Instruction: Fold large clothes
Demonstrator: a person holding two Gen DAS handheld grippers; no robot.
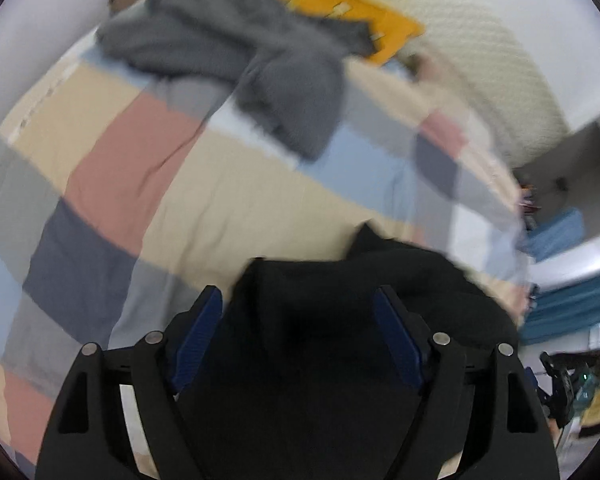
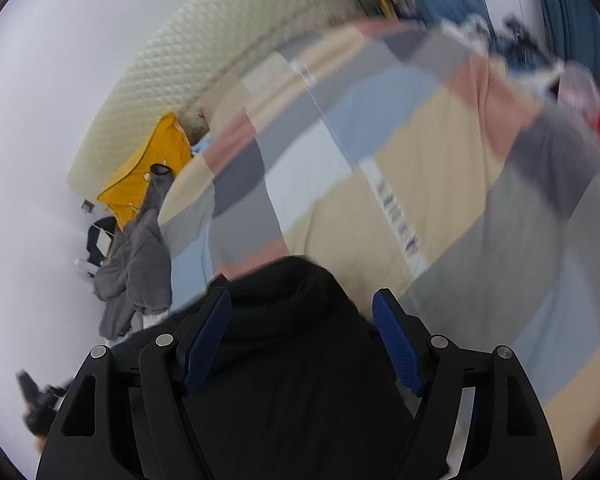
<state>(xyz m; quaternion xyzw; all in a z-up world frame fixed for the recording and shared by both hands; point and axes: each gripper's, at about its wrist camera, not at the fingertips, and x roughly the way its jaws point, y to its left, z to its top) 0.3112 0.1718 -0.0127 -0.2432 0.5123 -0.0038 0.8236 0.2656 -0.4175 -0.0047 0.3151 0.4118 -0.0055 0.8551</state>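
A black garment [image 1: 380,276] lies bunched on the patchwork bed cover [image 1: 220,192]. My left gripper [image 1: 298,296] hovers over it with its blue pads [image 1: 198,340] spread wide and not pressing the cloth. In the right wrist view the same black garment [image 2: 292,360] fills the space under my right gripper [image 2: 302,296], whose jaws also stand open above the fabric. A grey fleece garment [image 1: 240,52] lies crumpled farther up the bed, and it shows as a grey heap [image 2: 140,272] at the left. Both views are motion-blurred.
A yellow cloth [image 1: 340,0] lies by the cream quilted headboard [image 1: 480,40]. The chequered cover [image 2: 420,160] spreads across the bed. Blue curtains [image 1: 568,304] hang beyond the bed's right side. White walls surround the bed.
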